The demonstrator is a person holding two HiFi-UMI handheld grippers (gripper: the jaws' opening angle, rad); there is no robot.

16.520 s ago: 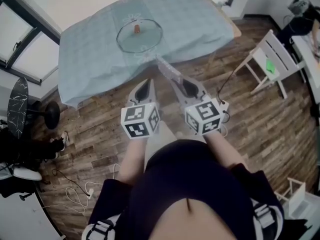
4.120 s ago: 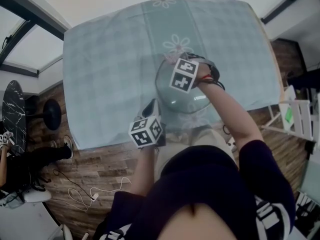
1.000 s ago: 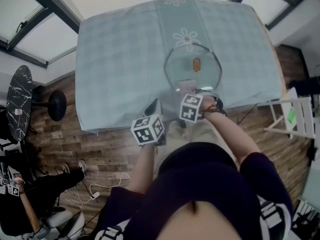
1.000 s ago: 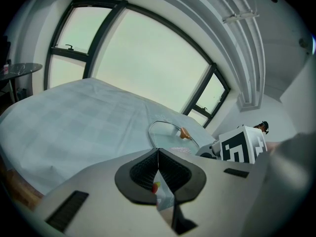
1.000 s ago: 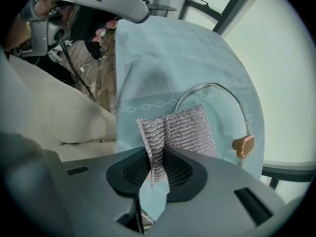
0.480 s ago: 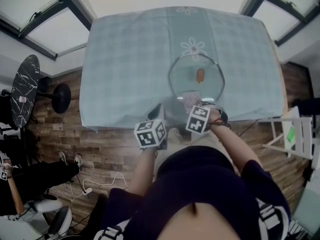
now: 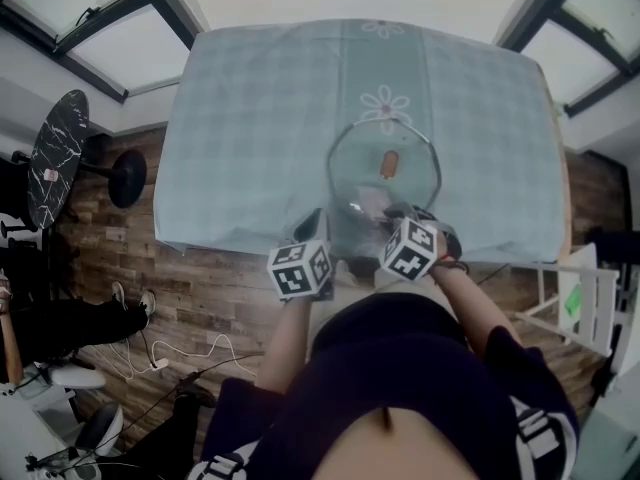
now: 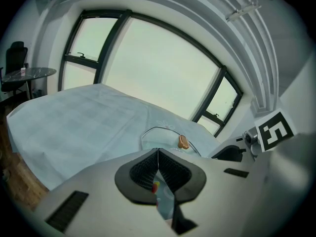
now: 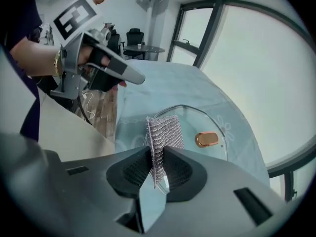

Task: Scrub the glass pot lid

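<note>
Tablecloth (image 7: 230, 118) bears the glass lid (image 7: 410, 153) just beyond the right tool (image 9: 157, 154), clenched on a scrubbing pad (image 9: 163, 132).

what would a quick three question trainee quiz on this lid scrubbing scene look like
1. Multiple choice: what is the right gripper shut on? A a yellow sponge; B a grey ribbed cloth; C a bottle brush.
2. True or false: the left gripper is clamped on the knob of the glass pot lid.
3. Fill the blank: the lid lies flat on a pale blue ____ with a flower print.

Key: 1 B. 2 False: its jaws are shut, short of the lid. 3 tablecloth.
</note>
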